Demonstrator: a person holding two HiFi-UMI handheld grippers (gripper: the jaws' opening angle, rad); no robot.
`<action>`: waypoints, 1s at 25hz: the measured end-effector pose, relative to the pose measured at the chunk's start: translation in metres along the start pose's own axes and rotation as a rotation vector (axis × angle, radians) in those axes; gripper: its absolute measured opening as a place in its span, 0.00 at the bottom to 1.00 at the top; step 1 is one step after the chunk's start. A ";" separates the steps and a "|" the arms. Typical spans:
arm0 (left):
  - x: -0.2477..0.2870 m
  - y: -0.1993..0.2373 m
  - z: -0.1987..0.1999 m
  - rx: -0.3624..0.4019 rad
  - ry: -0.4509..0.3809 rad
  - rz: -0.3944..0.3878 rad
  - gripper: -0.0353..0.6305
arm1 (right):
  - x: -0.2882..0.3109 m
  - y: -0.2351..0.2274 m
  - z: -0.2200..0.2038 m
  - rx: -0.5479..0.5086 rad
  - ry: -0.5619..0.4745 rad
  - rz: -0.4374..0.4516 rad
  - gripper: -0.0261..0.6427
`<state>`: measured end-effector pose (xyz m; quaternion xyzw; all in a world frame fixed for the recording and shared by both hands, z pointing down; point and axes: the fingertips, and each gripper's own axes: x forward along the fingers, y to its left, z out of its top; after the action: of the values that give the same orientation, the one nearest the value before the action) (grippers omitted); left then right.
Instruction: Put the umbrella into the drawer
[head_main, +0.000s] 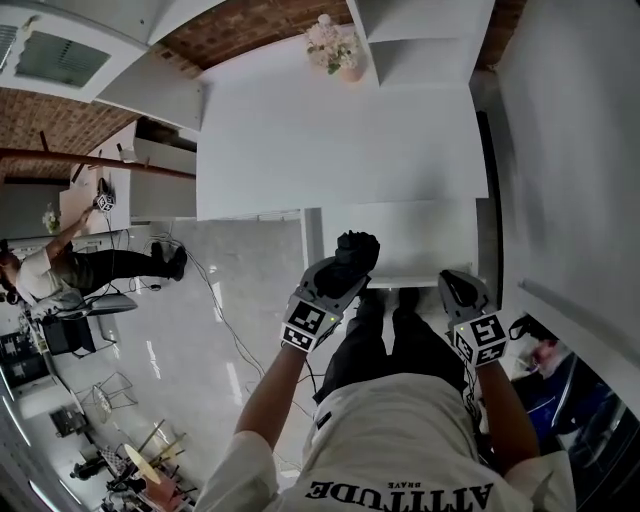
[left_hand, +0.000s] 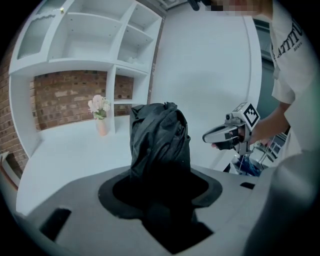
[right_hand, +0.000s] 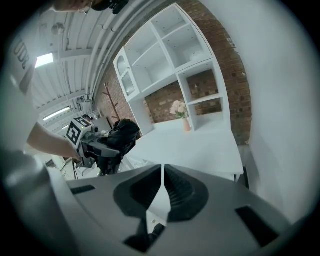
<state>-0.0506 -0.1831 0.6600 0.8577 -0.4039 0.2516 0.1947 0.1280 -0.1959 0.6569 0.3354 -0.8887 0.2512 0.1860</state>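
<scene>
Two grippers: what does each hold?

The left gripper (left_hand: 160, 187) is clamped on the umbrella (left_hand: 160, 137), a black folded bundle standing up out of its jaws. The umbrella's lower end is lost in the dark gap between them. The right gripper (right_hand: 162, 192) has its jaws pressed together with nothing between them.

Where is the umbrella, then?

In the air, near the front edge of the white counter (head_main: 300, 140) and not resting on it. The right gripper is level with it, off to the side and apart.

And the drawer?

I cannot make one out for certain. The head view shows a white panel below the counter's edge, partly covered by the umbrella and both grippers. Whether that is a drawer, open or closed, I cannot tell.

Anything else?

A vase (head_main: 345, 62) of pale flowers stands at the back of the counter, below white shelves (left_hand: 90, 45). The person's legs hide the floor under the grippers.
</scene>
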 end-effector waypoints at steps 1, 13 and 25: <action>0.004 0.001 -0.004 0.004 0.013 -0.010 0.42 | 0.001 0.000 -0.001 0.004 0.002 -0.005 0.09; 0.053 0.016 -0.043 0.122 0.140 -0.171 0.42 | 0.007 0.000 -0.014 0.066 0.036 -0.130 0.09; 0.117 0.041 -0.102 0.129 0.255 -0.312 0.42 | 0.044 0.014 -0.028 0.122 0.086 -0.212 0.09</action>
<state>-0.0476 -0.2223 0.8158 0.8818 -0.2215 0.3502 0.2252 0.0922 -0.1930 0.6974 0.4271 -0.8224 0.2981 0.2288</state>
